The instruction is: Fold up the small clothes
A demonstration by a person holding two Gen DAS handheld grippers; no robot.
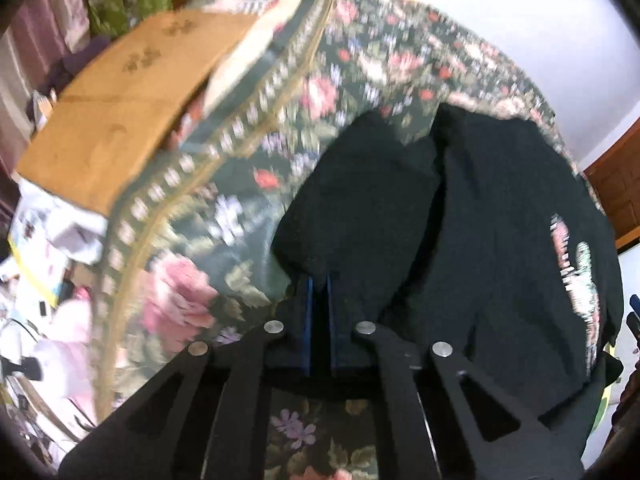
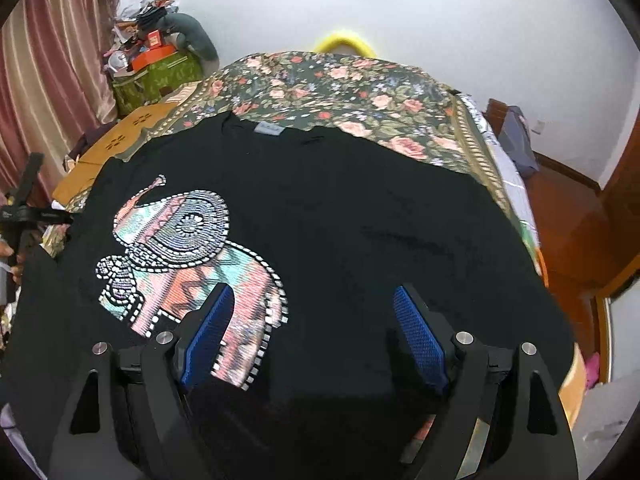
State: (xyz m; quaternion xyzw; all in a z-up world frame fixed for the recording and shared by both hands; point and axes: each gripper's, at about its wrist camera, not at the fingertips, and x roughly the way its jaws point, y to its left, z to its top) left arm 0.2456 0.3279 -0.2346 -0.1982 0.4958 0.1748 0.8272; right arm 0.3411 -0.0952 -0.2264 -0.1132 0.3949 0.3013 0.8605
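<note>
A bed (image 2: pixel 360 80) under a floral spread carries the black T-shirt (image 2: pixel 360 220), elephant print up. A cardboard box (image 1: pixel 120 112) sits beside the bed. The left gripper (image 1: pixel 319 280), angled down, has its 2 fingers pressed together at the sleeve edge. The right gripper (image 2: pixel 312 300) hovers above the shirt, fingers spread.

Floral bedspread (image 2: pixel 352 80) beyond black shirt (image 2: pixel 360 208) lies bare; cardboard box (image 1: pixel 120 116) crowds its left edge.

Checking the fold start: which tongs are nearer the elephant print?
Right. The right tongs hang open over the elephant print; the left tongs are shut at the shirt's sleeve, well aside of it.
</note>
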